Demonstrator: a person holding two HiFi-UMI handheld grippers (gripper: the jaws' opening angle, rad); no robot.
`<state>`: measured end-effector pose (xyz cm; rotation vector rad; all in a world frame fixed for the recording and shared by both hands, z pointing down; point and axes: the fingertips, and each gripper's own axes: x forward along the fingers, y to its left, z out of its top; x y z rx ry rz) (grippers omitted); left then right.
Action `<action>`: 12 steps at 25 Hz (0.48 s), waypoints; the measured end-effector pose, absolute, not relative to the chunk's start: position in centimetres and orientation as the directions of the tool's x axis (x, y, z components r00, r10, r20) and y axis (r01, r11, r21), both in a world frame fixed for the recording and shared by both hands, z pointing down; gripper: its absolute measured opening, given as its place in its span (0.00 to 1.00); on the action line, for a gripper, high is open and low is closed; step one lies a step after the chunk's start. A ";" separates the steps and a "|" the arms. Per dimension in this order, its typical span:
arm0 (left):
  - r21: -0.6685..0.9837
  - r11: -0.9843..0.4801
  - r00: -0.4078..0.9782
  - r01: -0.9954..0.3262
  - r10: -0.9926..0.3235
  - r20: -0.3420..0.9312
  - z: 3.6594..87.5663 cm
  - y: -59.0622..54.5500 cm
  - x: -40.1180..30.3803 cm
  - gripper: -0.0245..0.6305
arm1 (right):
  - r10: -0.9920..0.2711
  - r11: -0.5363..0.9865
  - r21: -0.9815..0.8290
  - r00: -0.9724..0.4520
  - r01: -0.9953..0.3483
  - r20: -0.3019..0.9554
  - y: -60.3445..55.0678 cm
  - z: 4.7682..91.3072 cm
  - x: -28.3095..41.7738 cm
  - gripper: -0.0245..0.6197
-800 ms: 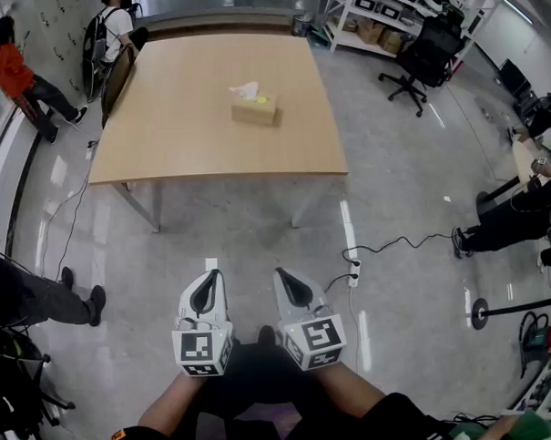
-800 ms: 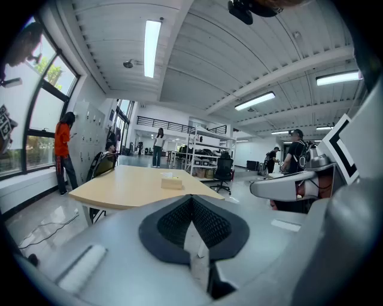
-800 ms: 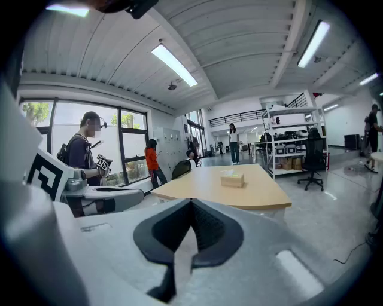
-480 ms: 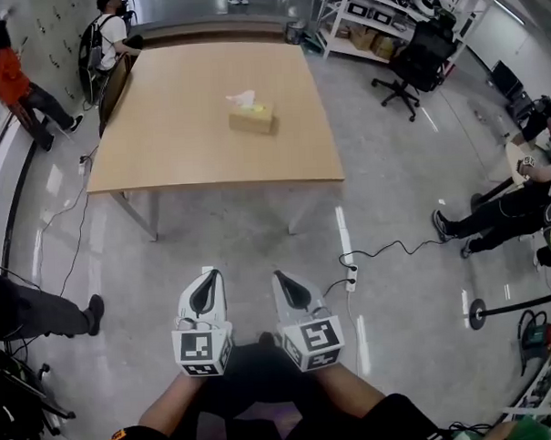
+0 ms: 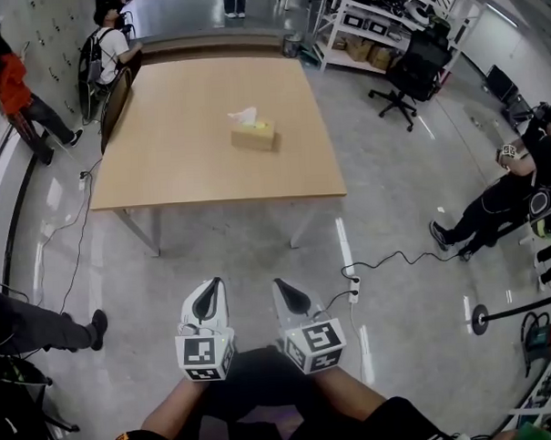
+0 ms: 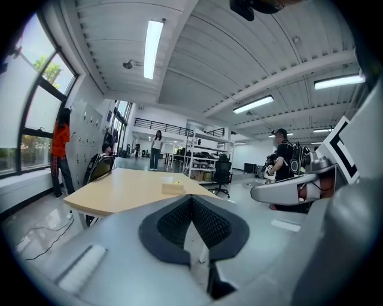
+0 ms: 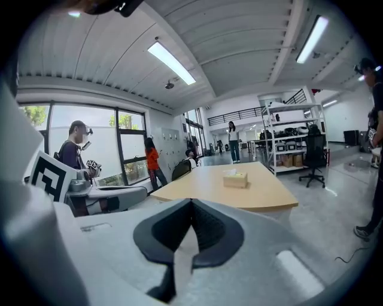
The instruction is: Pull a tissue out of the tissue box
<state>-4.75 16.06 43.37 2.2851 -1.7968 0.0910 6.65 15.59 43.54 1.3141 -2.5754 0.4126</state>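
Note:
A tan tissue box (image 5: 254, 136) with a white tissue sticking out of its top stands near the middle of a large wooden table (image 5: 164, 165), far ahead of me. It also shows small and distant as the tissue box (image 6: 172, 187) in the left gripper view and as the tissue box (image 7: 235, 178) in the right gripper view. My left gripper (image 5: 208, 290) and right gripper (image 5: 283, 290) are held side by side close to my body, well short of the table. Both are shut with nothing between the jaws.
A black office chair (image 5: 413, 69) and metal shelving (image 5: 376, 19) stand at the back right. People are at the left wall (image 5: 14, 85), at the table's far left corner (image 5: 108, 44) and seated at right (image 5: 520, 186). A power strip and cable (image 5: 355, 273) lie on the floor.
The table and box have shifted slightly in the head view as my head moved; both grippers sit a little lower in the picture. Their jaws stay shut.

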 end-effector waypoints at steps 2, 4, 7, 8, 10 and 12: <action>0.149 -0.228 0.254 -0.962 -0.949 0.189 43.3 15.8 -4.9 0.07 | -0.758 0.559 -0.143 -0.573 -0.817 0.311 15.2 43.1 6.3 0.02; 0.149 -0.233 0.259 -0.961 -0.947 0.188 43.0 15.4 -5.2 0.07 | -0.763 0.557 -0.140 -0.571 -0.819 0.303 14.9 42.8 6.1 0.02; 0.149 -0.244 0.270 -0.958 -0.945 0.184 43.0 15.0 -5.5 0.07 | -0.772 0.548 -0.136 -0.562 -0.825 0.295 14.6 42.6 5.8 0.02; 0.150 -0.248 0.274 -0.957 -0.944 0.184 43.1 14.8 -5.7 0.07 | -0.776 0.545 -0.135 -0.558 -0.828 0.294 14.5 42.6 5.6 0.02; 0.153 -0.254 0.280 -0.955 -0.942 0.186 43.3 14.5 -6.0 0.07 | -0.780 0.538 -0.134 -0.552 -0.832 0.294 14.2 42.6 5.4 0.02; 0.157 -0.259 0.286 -0.953 -0.940 0.186 43.5 14.3 -6.3 0.07 | -0.785 0.531 -0.132 -0.545 -0.837 0.295 14.0 42.7 5.1 0.02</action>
